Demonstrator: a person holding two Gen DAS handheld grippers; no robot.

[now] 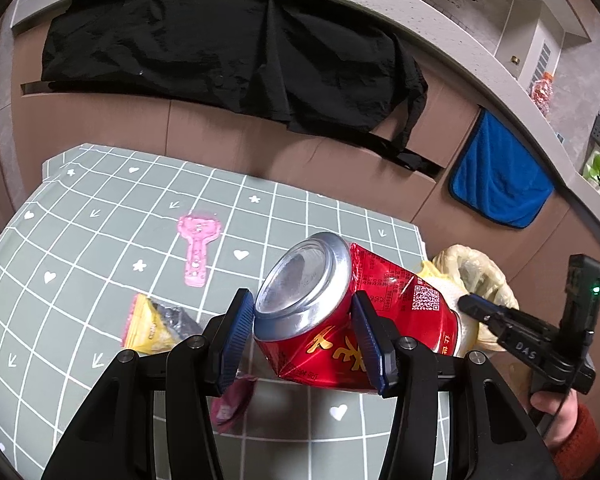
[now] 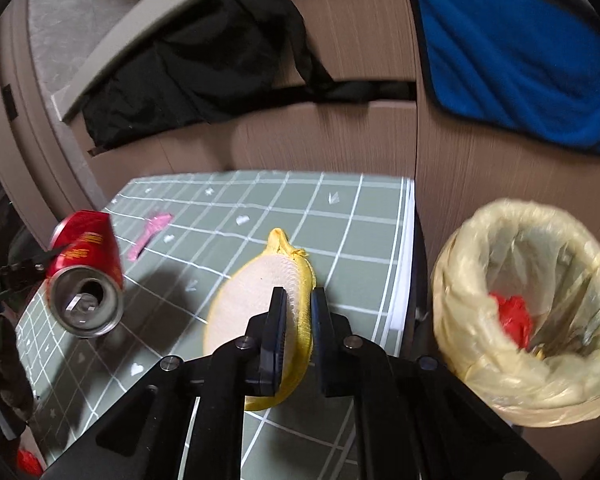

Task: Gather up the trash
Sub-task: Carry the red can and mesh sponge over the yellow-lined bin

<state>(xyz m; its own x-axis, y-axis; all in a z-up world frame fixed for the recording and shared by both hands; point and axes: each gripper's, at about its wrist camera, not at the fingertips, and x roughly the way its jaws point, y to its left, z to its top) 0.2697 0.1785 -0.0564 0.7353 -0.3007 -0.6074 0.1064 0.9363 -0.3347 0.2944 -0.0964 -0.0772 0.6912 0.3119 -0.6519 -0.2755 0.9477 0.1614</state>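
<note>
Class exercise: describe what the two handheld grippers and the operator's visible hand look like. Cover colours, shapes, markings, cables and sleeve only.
Both grippers, left gripper and right gripper, have black angular linkage arms with silver pivot bolts and ribbed dark-blue finger pads. The right gripper's body carries white "DAS" lettering, a green light and a thin black cable. The hand wears a rust-red sleeve.

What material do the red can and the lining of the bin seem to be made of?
The red can, held in the left gripper, looks like thin aluminium: bare shiny silver ends, glossy red printed wall, sharply creased where it is dented. The bin lining appears to be thin plastic film, pale yellowish and translucent, wrinkled and folded over the rim.
</note>
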